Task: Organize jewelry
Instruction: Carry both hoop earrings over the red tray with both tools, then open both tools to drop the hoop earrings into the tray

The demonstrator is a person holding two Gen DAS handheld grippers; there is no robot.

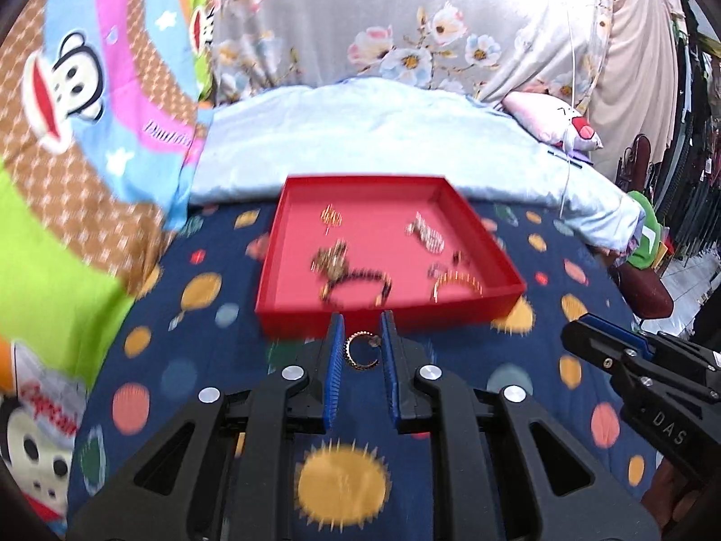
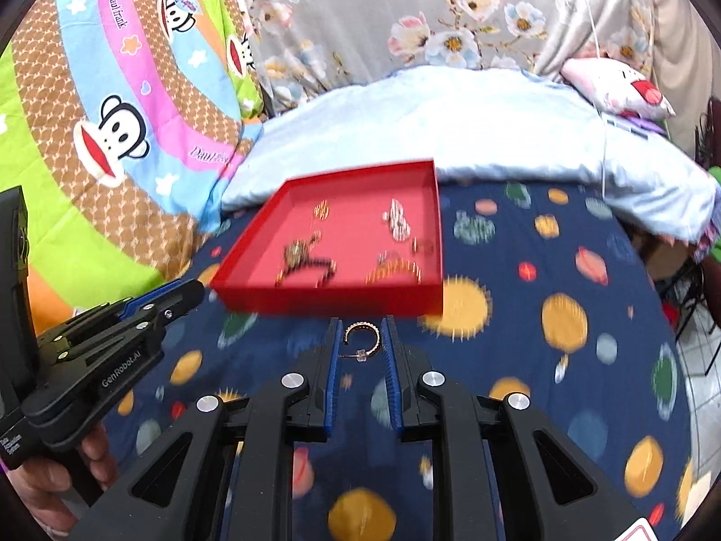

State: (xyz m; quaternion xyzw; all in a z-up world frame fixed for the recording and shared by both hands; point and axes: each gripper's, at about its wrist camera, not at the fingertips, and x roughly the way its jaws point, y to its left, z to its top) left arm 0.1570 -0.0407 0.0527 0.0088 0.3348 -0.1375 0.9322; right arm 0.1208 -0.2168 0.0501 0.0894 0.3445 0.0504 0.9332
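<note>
Motion blur smears the jewelry point(image 1: 360, 266) inside the red tray point(image 1: 477, 234).

- Shallow red cardboard tray point(image 1: 477, 234): plain red walls, pinker floor.
- Navy bedsheet point(image 1: 216, 360) under the tray: orange, salmon and pale blue planet spots.
- Pale blue quilt point(image 1: 360, 135) behind the tray: plain.
- Cartoon monkey blanket point(image 1: 90, 90) left of the tray: pink, blue, brown, green bands.
- Grey curtain point(image 1: 360, 22) beyond the tray: pastel flowers.

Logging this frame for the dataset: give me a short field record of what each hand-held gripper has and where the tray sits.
left hand-held gripper: shut on a gold hoop earring
right hand-held gripper: shut on a second hoop, with post
tray: red, open, ahead of both, on the spotted navy cloth
tray contents: several jewelry pieces, blurred
image: motion blur in both views
</note>
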